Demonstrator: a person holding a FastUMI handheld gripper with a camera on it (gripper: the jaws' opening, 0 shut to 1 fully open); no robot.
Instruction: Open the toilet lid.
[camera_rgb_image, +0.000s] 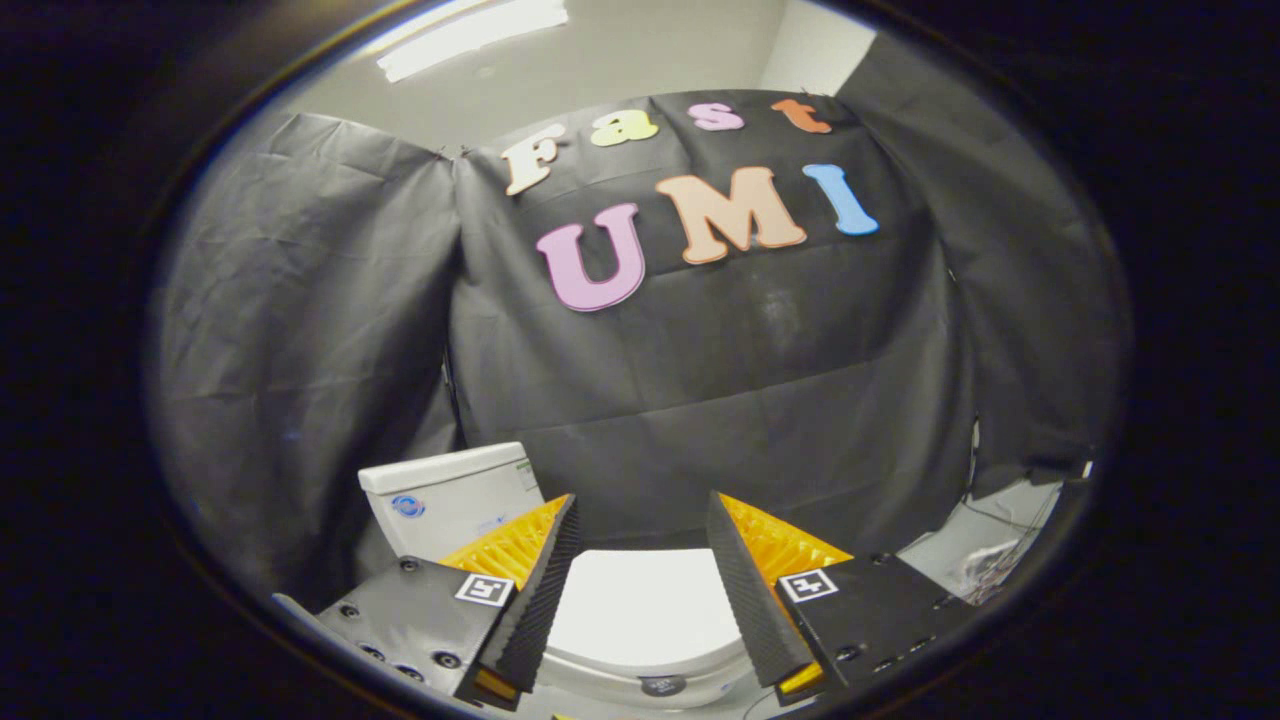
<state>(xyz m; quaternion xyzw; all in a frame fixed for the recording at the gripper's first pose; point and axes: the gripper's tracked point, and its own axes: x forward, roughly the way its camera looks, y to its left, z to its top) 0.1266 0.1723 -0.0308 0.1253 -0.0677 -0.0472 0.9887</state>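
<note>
A white toilet stands low ahead of me against the black cloth wall. Its tank (450, 495) rises beyond my left finger. The lid (640, 610) lies flat and shut, seen between my two fingers and below them. My gripper (640, 520) hangs above the lid with its fingers spread wide apart and nothing between them. The lid's front rim (655, 672) curves just under the finger bases. I cannot tell how far above the lid the fingertips are.
Black cloth walls close in behind and on both sides of the toilet. To the right, past the cloth's edge, there is pale floor with some cables (1000, 560).
</note>
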